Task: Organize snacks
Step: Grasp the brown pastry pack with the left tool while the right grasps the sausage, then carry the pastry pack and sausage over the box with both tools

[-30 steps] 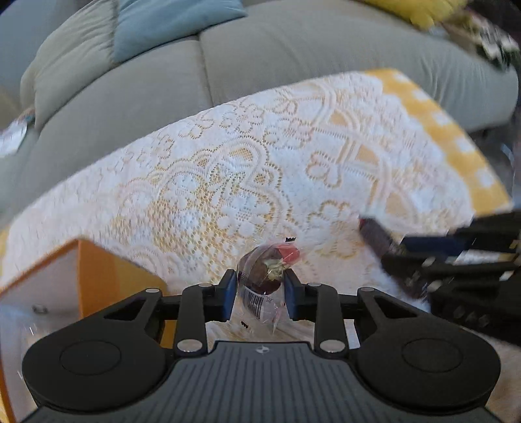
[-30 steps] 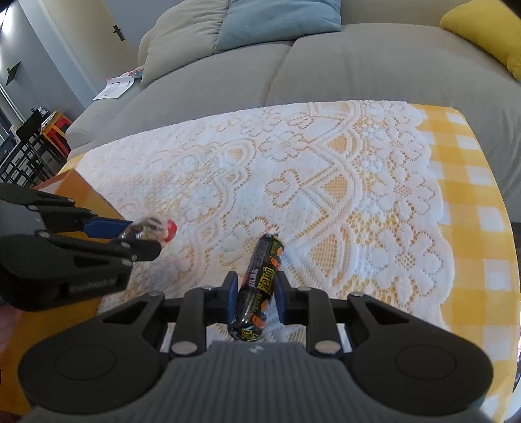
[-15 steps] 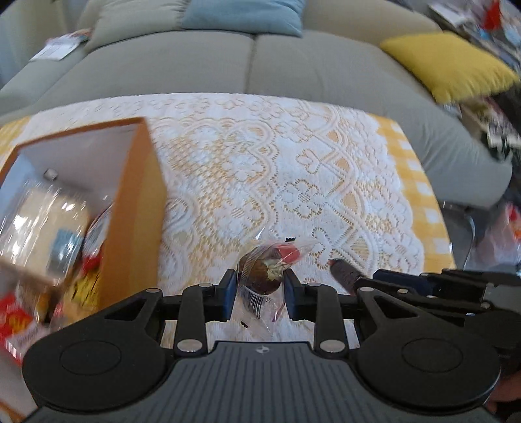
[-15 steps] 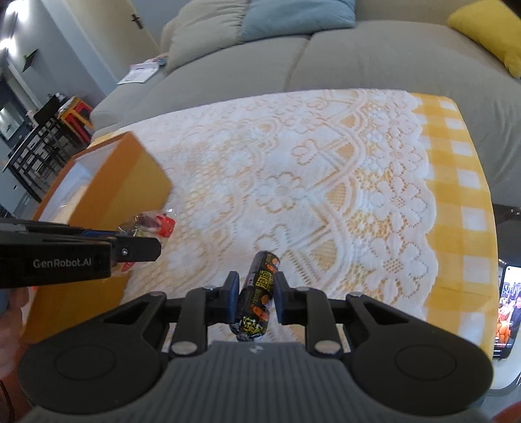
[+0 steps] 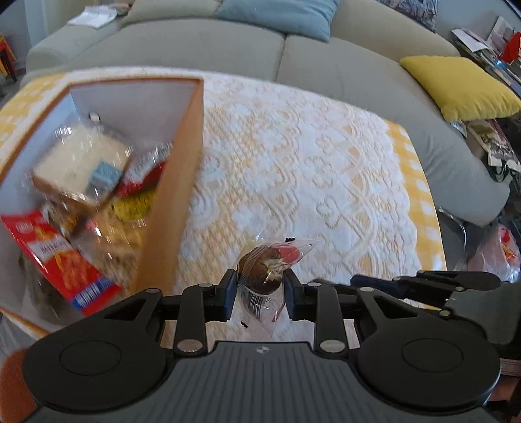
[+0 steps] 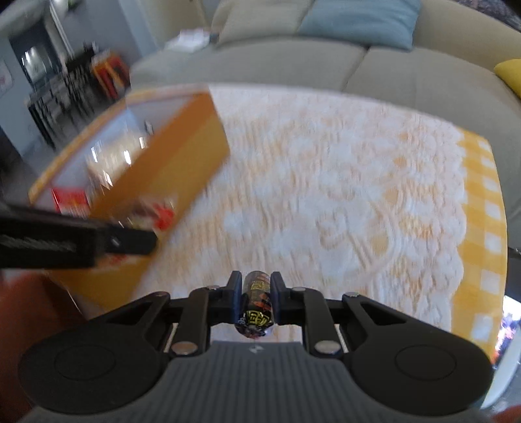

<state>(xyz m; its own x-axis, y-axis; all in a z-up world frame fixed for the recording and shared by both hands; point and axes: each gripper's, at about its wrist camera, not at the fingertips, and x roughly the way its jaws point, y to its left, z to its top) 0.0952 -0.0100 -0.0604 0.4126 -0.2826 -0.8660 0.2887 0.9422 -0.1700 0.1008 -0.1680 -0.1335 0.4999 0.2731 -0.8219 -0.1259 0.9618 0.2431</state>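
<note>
My left gripper [image 5: 259, 286] is shut on a brown muffin in clear wrap [image 5: 260, 271], held above the lace tablecloth just right of the orange box [image 5: 176, 182]. The box holds several snacks, among them a wrapped sandwich [image 5: 78, 162] and a red packet [image 5: 55, 250]. My right gripper [image 6: 255, 294] is shut on a dark sausage stick with yellow print [image 6: 256, 306], held above the cloth. The left gripper [image 6: 130, 240] with its muffin shows blurred at the left of the right wrist view, by the box [image 6: 182, 156]. The right gripper's fingers [image 5: 407, 283] show at the right of the left wrist view.
The table wears a white lace cloth [image 5: 309, 162] over yellow check. A grey sofa [image 5: 247, 45] runs behind it with a blue cushion [image 5: 276, 13] and a yellow cushion [image 5: 456, 88]. Clutter lies on the floor to the right [image 5: 495, 149].
Both grippers have swung left toward the orange box while holding their snacks. The box's open inside has come into full view on the left.
</note>
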